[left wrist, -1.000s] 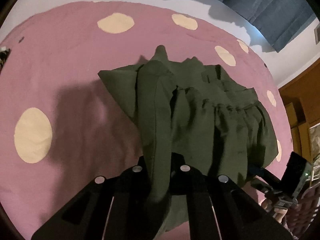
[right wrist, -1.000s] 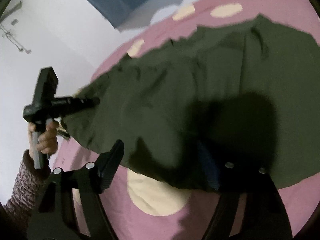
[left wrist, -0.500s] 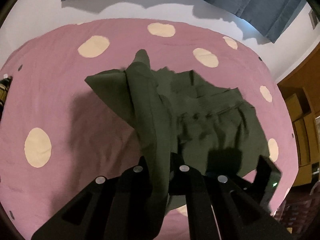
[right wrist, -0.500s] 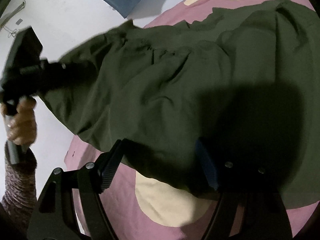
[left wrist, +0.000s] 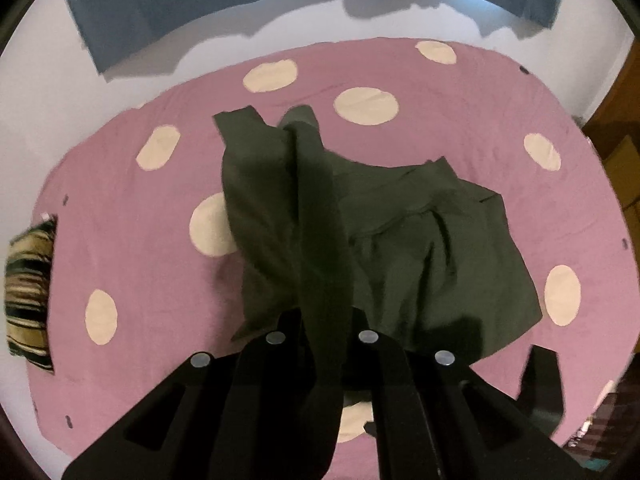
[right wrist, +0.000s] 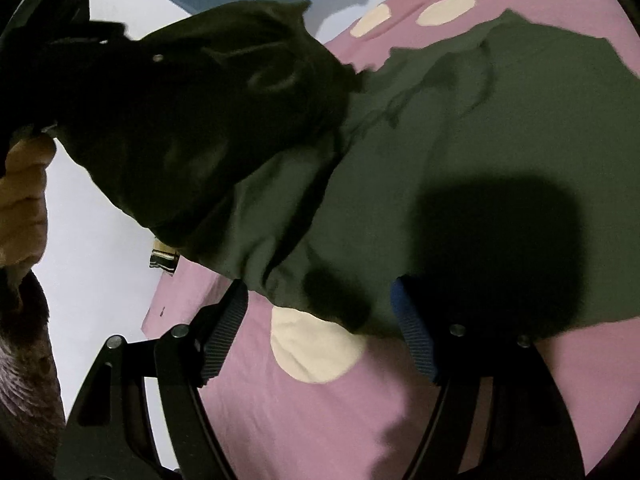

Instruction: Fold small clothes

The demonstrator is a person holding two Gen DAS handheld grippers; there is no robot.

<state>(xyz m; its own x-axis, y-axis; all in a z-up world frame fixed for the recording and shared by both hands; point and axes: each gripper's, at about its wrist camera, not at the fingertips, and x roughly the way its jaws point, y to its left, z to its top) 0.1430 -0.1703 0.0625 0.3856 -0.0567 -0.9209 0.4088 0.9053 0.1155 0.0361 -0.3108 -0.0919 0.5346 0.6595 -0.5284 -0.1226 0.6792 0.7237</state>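
A dark green garment (left wrist: 420, 248) lies on the pink bedspread (left wrist: 120, 200) with cream dots. My left gripper (left wrist: 326, 320) is shut on one edge of it, and a long fold hangs from the jaws over the rest of the cloth. In the right wrist view that raised fold (right wrist: 208, 120) looms dark at the upper left, beside the left gripper's body (right wrist: 60, 48) and the person's hand (right wrist: 24, 184). My right gripper (right wrist: 320, 292) stands open at the garment's (right wrist: 480, 120) near edge; the hem lies between its fingertips but the pads do not press on it.
A striped cushion (left wrist: 28, 292) sits at the bed's left edge. A blue curtain (left wrist: 200, 0) hangs on the white wall behind the bed. Wooden furniture (left wrist: 616, 152) stands to the right. The right gripper's body (left wrist: 540, 384) shows low on the right.
My left gripper has risen and carried the held edge across, over the rest of the garment; the bed looks farther below. The right gripper stays open near the hem.
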